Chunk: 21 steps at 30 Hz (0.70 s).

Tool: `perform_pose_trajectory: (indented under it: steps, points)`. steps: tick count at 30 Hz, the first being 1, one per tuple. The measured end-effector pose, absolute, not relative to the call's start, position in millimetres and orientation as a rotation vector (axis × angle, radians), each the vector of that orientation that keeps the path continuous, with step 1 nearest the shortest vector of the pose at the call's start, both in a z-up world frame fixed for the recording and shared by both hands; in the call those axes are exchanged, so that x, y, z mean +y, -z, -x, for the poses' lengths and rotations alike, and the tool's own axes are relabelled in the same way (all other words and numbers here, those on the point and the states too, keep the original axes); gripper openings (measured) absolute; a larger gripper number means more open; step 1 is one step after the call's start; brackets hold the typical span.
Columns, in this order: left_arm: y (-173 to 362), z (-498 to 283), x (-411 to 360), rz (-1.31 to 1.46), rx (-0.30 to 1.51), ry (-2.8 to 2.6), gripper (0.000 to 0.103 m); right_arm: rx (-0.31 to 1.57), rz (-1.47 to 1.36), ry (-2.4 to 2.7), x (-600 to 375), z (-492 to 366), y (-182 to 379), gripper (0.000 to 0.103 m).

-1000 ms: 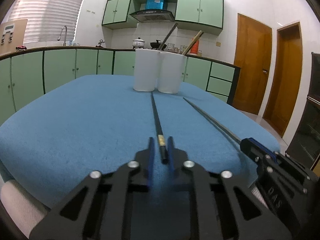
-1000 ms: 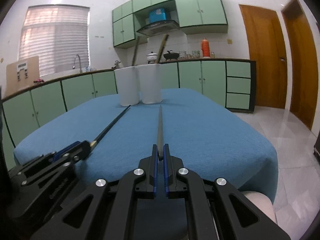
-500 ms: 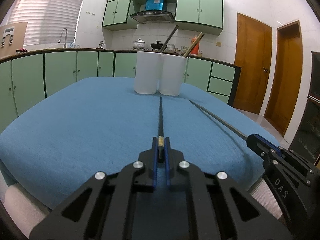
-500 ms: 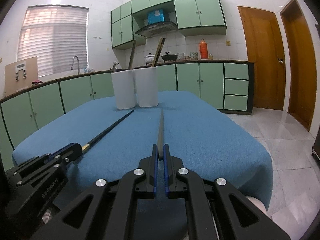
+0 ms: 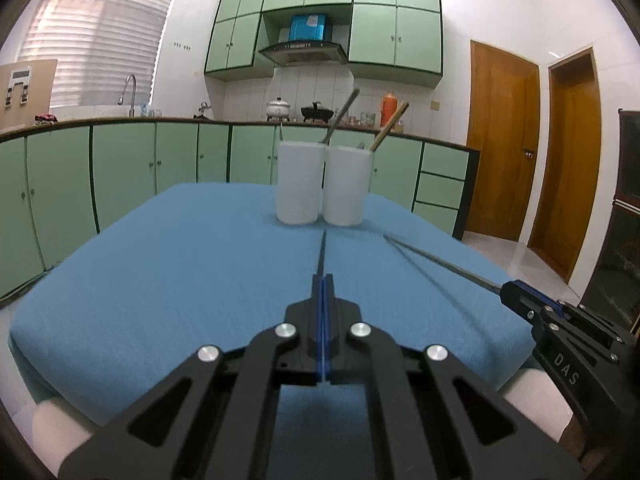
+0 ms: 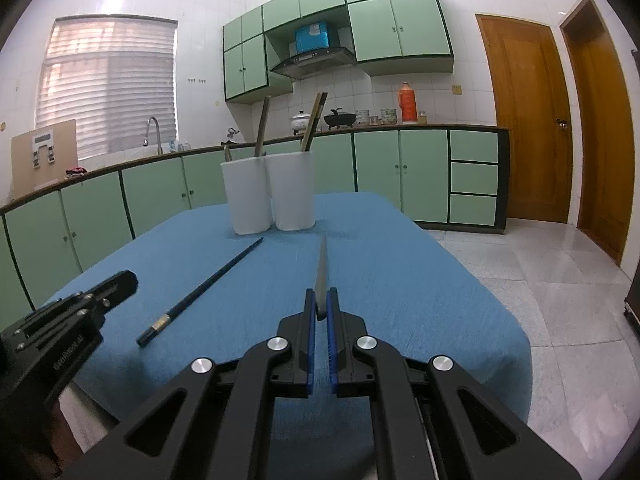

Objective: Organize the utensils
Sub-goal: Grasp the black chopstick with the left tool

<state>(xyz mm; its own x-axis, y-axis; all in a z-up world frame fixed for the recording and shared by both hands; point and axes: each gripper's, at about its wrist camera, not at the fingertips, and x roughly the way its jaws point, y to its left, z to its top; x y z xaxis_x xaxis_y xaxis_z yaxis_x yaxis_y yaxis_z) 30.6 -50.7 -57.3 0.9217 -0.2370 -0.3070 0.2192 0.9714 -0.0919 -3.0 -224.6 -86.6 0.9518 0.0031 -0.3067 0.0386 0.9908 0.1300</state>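
Observation:
Two white cups [image 5: 300, 182] [image 5: 346, 185] stand side by side at the far end of the blue table [image 5: 160, 272], each with a utensil in it. My left gripper [image 5: 323, 280] looks shut, but the black chopstick [image 6: 200, 290] lies loose on the cloth in front of it in the right wrist view, its far end showing ahead of the fingers [image 5: 322, 252]. My right gripper [image 6: 320, 300] is shut on a silver chopstick [image 6: 321, 268], held above the cloth and pointing at the cups [image 6: 246, 196] [image 6: 291, 192].
Green kitchen cabinets [image 5: 120, 168] and a counter with pots run behind the table. Two wooden doors [image 5: 504, 140] are at the right. The table's right edge drops to a tiled floor [image 6: 540, 264].
The left gripper closed and drew back; the black chopstick now lies free on the cloth. The right gripper lifted slightly with the silver chopstick.

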Motion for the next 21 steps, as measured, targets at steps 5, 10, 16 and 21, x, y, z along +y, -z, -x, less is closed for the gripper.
perform_pose_trajectory:
  steps: [5,10,16,21]
  points:
    - [45.1,-28.5,-43.6,0.069,0.299,0.24,0.0,0.289,-0.129,0.017,-228.0,5.2,77.0,0.005]
    - [62.1,-33.2,-42.2,0.055,0.369,0.256,0.001,0.293,-0.13,0.016,-227.7,5.1,75.8,0.005]
    - [90.3,-35.6,-37.0,0.037,0.438,0.27,0.022,0.32,-0.139,0.019,-230.0,2.2,80.4,0.005]
    - [94.1,-30.9,-36.5,0.045,0.416,0.269,0.035,0.329,-0.133,0.021,-228.7,0.3,83.0,0.005]
